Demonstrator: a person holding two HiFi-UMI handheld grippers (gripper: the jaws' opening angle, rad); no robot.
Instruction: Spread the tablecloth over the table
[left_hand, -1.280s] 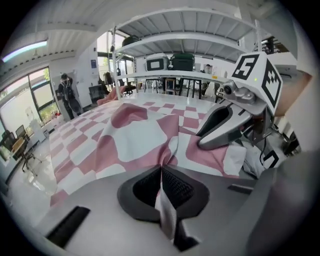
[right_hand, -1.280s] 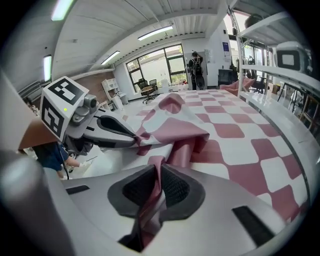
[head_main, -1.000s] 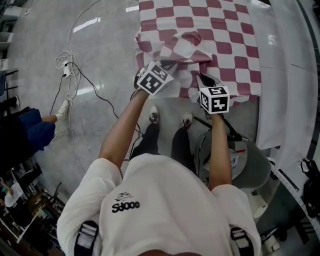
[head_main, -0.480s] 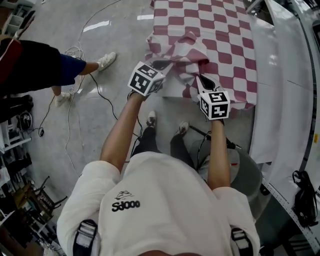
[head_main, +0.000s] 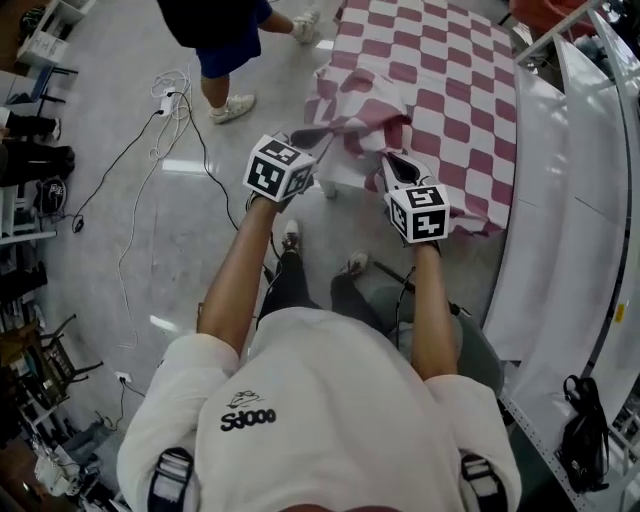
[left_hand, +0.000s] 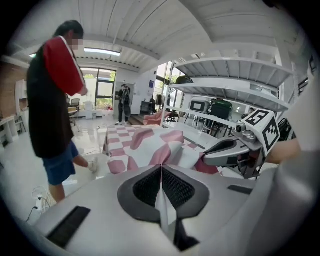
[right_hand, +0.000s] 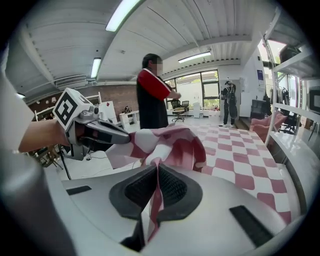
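Both my tools are clenched on the near edge of the one red-and-white checked tablecloth (head_main: 440, 90), left tool (head_main: 322, 133) and right tool (head_main: 390, 160) side by side. It bunches between them; the rest lies flat beyond.

The tablecloth (head_main: 440, 90) lies ahead, its near edge bunched between the left gripper (head_main: 308, 134) and right gripper (head_main: 392, 160), with a bystander (head_main: 225, 30) left of it.
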